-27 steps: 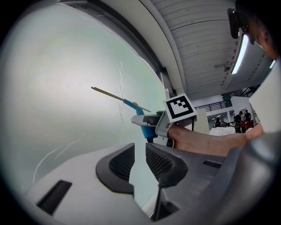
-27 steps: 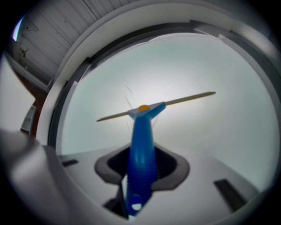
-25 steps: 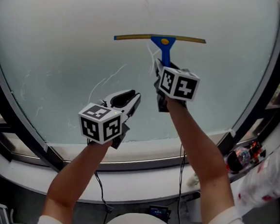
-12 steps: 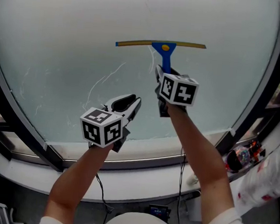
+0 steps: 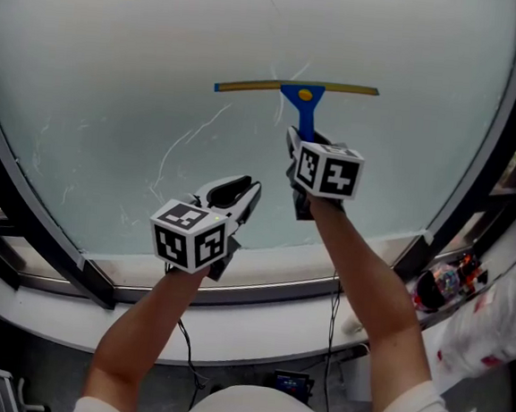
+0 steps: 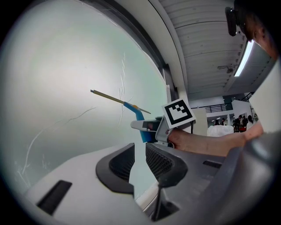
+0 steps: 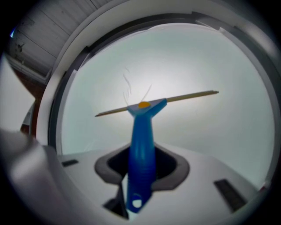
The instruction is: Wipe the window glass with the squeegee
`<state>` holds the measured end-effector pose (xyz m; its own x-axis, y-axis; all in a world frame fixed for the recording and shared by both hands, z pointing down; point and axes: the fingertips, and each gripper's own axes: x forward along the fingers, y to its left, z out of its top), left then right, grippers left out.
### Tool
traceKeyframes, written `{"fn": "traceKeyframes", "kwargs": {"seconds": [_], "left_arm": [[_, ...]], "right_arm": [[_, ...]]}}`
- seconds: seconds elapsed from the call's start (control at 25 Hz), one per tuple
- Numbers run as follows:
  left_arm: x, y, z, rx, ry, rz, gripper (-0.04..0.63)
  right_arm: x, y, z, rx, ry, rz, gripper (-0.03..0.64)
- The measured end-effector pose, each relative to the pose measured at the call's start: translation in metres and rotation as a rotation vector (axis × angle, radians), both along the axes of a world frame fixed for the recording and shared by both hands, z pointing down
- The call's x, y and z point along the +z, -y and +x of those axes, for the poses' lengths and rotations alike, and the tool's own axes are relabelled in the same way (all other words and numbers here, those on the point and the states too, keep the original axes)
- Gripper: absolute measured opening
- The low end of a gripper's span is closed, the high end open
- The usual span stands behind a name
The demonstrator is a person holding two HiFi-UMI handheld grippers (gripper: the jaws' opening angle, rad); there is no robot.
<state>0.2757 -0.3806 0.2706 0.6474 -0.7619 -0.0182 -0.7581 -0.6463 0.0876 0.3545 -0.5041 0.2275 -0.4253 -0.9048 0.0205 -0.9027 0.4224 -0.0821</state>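
The squeegee [image 5: 302, 92] lies with its yellow-edged blade level against the window glass [image 5: 117, 72], right of centre and far up the pane, its blue handle pointing back down toward the person. At the far left, the dark window frame [image 5: 24, 216] curves along the glass. The left gripper [image 5: 242, 186] hovers near the lower pane, its jaws only a narrow gap apart and holding nothing. Thin white streaks [image 5: 187, 145] run across the glass just above it. To the right, the right gripper [image 5: 298, 141] pinches the squeegee's handle [image 7: 142, 132] between its jaws. A white bag [image 5: 490, 329] with red print sits at the near right.
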Motion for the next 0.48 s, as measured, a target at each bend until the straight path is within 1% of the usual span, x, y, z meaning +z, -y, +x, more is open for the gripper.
{"fn": "traceKeyframes", "kwargs": {"seconds": [0.48], "left_arm": [[0.023, 0.000, 0.003, 0.001, -0.007, -0.038, 0.101]], "right_arm": [[0.034, 0.001, 0.002, 0.001, -0.029, -0.048, 0.138]]}}
